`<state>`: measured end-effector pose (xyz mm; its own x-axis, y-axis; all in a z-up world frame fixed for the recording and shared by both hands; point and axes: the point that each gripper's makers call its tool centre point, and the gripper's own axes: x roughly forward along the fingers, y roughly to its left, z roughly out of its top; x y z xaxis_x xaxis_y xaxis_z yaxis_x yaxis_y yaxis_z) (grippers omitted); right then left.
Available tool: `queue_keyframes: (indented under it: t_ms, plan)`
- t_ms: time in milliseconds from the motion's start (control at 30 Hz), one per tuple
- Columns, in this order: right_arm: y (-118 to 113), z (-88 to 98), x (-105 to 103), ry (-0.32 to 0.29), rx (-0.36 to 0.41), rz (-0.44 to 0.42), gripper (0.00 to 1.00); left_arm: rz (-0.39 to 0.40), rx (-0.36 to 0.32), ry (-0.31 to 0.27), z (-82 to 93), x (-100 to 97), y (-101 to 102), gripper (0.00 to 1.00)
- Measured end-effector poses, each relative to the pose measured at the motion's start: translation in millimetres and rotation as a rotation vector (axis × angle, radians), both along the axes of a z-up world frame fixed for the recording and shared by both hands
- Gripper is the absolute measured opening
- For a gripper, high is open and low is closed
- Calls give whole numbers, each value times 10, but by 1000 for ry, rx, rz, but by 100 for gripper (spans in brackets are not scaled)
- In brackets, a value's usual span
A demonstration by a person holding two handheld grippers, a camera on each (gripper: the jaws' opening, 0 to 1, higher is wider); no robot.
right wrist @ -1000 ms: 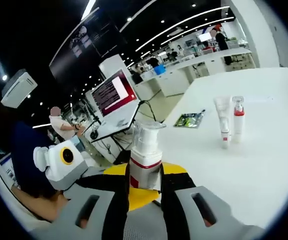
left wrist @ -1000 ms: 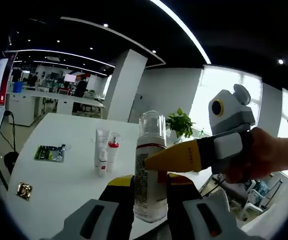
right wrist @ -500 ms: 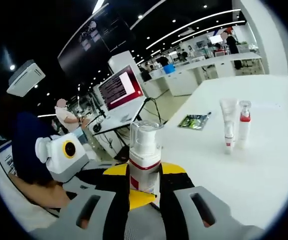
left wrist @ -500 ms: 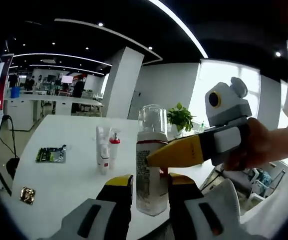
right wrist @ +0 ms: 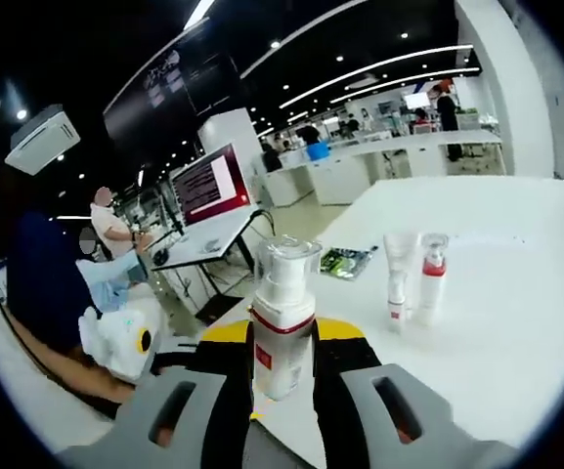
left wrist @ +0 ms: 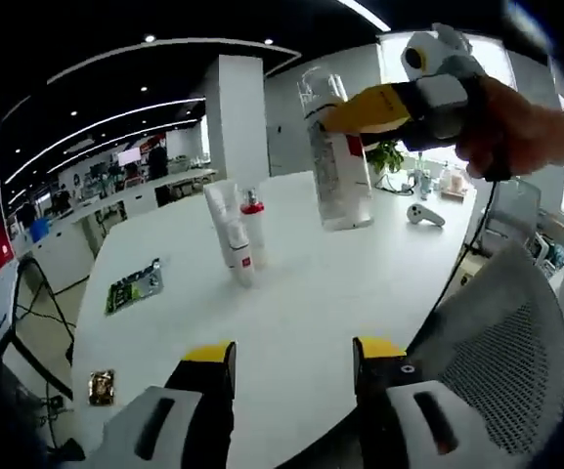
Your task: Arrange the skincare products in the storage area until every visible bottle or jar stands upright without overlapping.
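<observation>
The right tool [right wrist: 282, 376] is gripping the pump bottle [right wrist: 282, 318] above the worktop [left wrist: 340, 293]; the left tool [left wrist: 296, 363] is gaping, carrying nothing. It probably needs lowering level, beside the tube [left wrist: 226, 230] and red-collared bottle [left wrist: 252, 227], without touching them.

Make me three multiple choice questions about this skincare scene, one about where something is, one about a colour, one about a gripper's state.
1. Where is the pump bottle?
A. lying on the table
B. held above the table by the right gripper
C. between the left gripper's jaws

2. What colour is the collar of the small bottle beside the white tube?
A. red
B. blue
C. green

3. How does the left gripper stand?
A. shut on the tube
B. shut on the bottle
C. open, holding nothing

Answers: 1 B, the right gripper clamps it clear of the white table. 2 A, its collar shows red. 3 C, bare table shows between its jaws.
</observation>
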<state>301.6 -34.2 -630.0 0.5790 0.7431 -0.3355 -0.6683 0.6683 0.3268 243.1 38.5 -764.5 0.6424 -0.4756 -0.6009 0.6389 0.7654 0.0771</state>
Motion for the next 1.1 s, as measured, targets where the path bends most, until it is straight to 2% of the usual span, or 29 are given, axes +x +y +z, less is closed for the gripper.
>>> queue_keyframes:
  t_ms: [67, 100, 133, 167, 400, 533, 667, 833, 933, 1000, 1100]
  plan:
    - [-49, -78, 96, 2, -10, -10, 20, 8, -36, -6, 16, 14, -35, 44]
    - [-70, -116, 141, 11, -12, -16, 20, 8, -30, -8, 6, 14, -36, 45]
    - [-89, -152, 203, 12, -15, -24, 20, -2, 19, -27, -18, 26, 3, 45]
    - [-96, -177, 263, 10, -13, -26, 20, -8, 35, -25, -45, 20, 1, 44]
    - [-74, -381, 571, 12, -3, -39, 20, 9, 62, -18, -100, 45, 60, 43]
    - [-89, -576, 752, -43, -72, -16, 20, 11, 88, -11, -144, 31, 90, 43]
    - [-125, -738, 880, -69, -103, -10, 20, 30, 98, -1, -171, 47, 134, 43]
    - [-169, -950, 1039, -124, -182, 13, 20, 24, 101, 8, -178, 24, 120, 41]
    - [-171, -1034, 1102, -115, -177, 14, 20, 22, 100, 10, -183, 8, 97, 41]
    - [-190, -1104, 1153, -144, -216, 22, 20, 49, 115, 3, -181, 31, 142, 41]
    - [-215, -1225, 1243, -152, -250, 22, 20, 50, 79, 30, -192, 20, 119, 41]
